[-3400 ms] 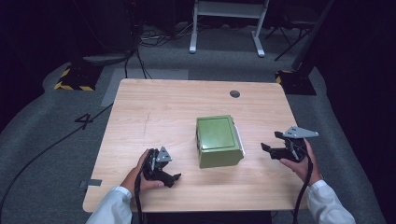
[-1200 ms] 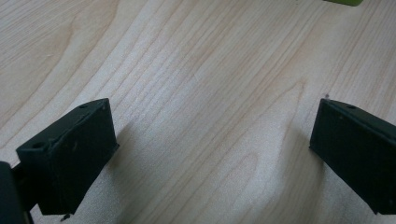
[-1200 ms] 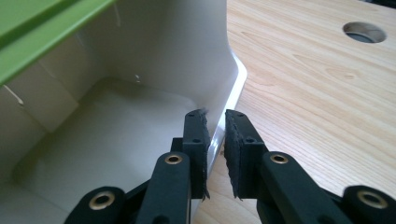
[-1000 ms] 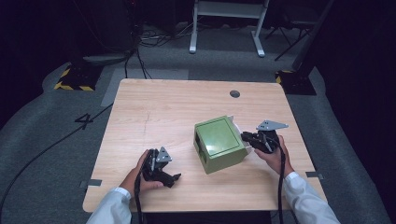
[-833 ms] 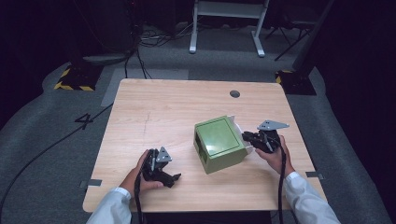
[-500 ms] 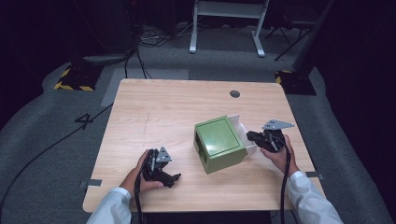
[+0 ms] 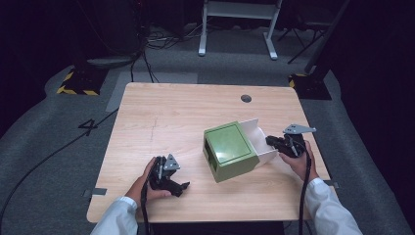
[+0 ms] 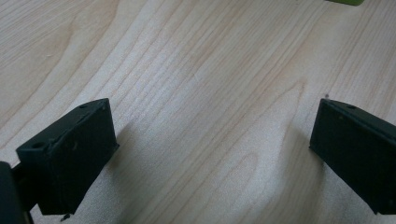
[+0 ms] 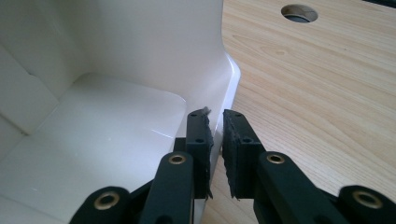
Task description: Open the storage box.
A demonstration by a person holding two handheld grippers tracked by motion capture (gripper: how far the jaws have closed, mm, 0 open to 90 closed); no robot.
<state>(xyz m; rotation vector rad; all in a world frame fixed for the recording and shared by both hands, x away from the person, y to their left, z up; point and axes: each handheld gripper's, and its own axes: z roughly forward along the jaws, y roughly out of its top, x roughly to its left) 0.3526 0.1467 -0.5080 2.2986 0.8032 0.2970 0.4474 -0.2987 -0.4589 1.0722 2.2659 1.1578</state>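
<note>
your right tool (image 9: 214, 135) was clamped on the white drawer's (image 9: 107, 116) thin wall; your left tool (image 8: 210, 154) sat open on the desk (image 7: 161, 117). with nothing bracing the green case (image 7: 229, 149), a pull could have dragged it along or slipped the grip.

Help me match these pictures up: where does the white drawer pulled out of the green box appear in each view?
High view: the white drawer juts from the green box at centre right, its wall pinched by the right hand-held gripper.
Left gripper view: not in it.
Right gripper view: the drawer spans the left half.
Shared landmark: the round table hole.
</note>
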